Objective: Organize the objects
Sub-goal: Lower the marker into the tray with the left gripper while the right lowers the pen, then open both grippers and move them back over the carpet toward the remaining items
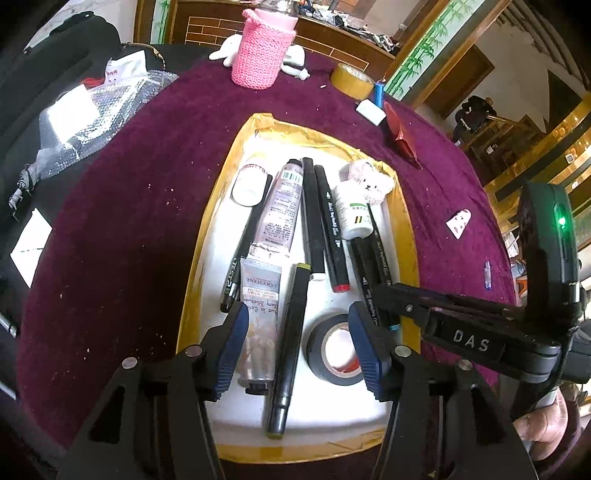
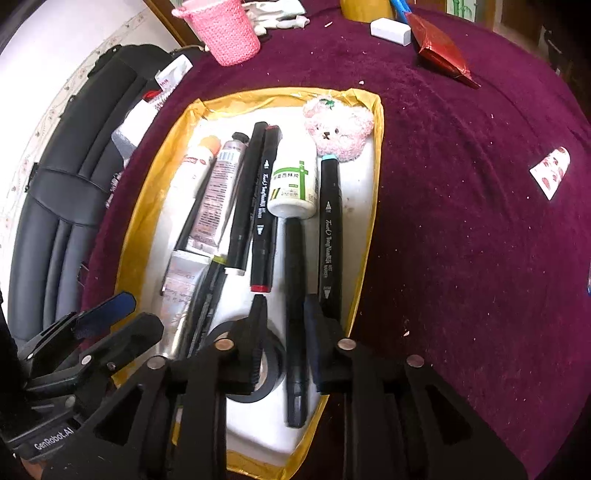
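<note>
A white tray with a yellow taped rim [image 1: 408,236] [image 2: 371,229] lies on the purple tablecloth. It holds several black markers [image 1: 312,218] [image 2: 330,236], cream tubes [image 1: 260,317] [image 2: 221,192], a white pill bottle [image 1: 352,210] [image 2: 293,188], a pink plush bear [image 1: 371,181] [image 2: 340,129] and a black tape roll [image 1: 334,350] [image 2: 271,363]. My left gripper [image 1: 295,347] is open above the tray's near end, straddling a tube, a marker and the tape roll. My right gripper [image 2: 286,339] is open, its fingers either side of a black marker [image 2: 295,325] without touching.
On the cloth behind the tray stand a pink knitted cup [image 1: 260,48] [image 2: 225,29], a yellow tape roll [image 1: 351,79], a white eraser [image 1: 370,112] [image 2: 389,31] and a red packet [image 1: 400,136] [image 2: 441,51]. A small patterned piece [image 1: 459,222] [image 2: 550,171] lies right. Bubble wrap [image 1: 92,114] lies left.
</note>
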`<state>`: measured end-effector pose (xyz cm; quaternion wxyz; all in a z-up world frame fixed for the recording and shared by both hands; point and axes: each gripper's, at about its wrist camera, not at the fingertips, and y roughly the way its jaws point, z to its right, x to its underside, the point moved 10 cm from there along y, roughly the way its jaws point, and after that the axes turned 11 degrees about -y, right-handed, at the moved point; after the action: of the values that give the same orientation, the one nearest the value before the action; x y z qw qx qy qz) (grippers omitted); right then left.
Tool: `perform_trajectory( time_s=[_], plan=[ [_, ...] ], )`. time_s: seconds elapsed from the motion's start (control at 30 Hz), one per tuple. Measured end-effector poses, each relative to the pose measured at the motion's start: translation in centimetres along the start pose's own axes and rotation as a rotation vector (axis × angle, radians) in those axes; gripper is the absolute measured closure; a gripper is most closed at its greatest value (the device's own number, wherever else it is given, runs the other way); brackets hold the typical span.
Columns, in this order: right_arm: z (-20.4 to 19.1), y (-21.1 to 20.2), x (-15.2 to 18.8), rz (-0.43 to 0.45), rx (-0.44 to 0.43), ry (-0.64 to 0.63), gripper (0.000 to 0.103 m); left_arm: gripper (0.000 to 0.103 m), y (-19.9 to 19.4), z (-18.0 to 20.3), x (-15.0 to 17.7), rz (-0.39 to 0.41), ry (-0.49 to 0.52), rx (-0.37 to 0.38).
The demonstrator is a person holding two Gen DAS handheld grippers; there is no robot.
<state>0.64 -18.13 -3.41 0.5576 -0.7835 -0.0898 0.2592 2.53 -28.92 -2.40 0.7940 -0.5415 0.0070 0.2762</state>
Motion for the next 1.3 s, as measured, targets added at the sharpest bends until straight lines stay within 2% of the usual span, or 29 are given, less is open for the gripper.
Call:
perform_trajectory(
  time_s=[0.17, 0.27, 0.4, 0.67, 0.87, 1.3],
  plan=[
    [0.2, -0.9, 0.5, 0.024, -0.004, 0.021, 0.079, 0.053, -1.2, 0.9, 0.1, 0.023, 0.023, -0.024],
    [0.3, -1.9, 0.5, 0.061, 0.006, 0.029, 0.078, 0.052, -2.0, 2.2, 0.5, 0.050, 0.074, -0.048],
    [0.8, -3.4, 0.8, 0.100, 0.008, 0.038, 0.068, 0.052, -3.0, 4.1, 1.0, 0.089, 0.154, -0.088],
    [3.2, -5.6, 2.5, 0.147, -0.002, 0.080, 0.066, 0.052, -4.3, 7.9, 2.3, 0.164, 0.280, -0.181],
    [5.7, -6.9, 3.8, 0.162, -0.018, 0.113, 0.065, 0.051, -3.8, 10.7, 4.1, 0.158, 0.324, -0.233],
    [11.8, -8.8, 6.7, 0.161, -0.029, 0.161, 0.062, 0.051, -2.2, 16.2, 7.6, 0.147, 0.377, -0.283]
  ],
)
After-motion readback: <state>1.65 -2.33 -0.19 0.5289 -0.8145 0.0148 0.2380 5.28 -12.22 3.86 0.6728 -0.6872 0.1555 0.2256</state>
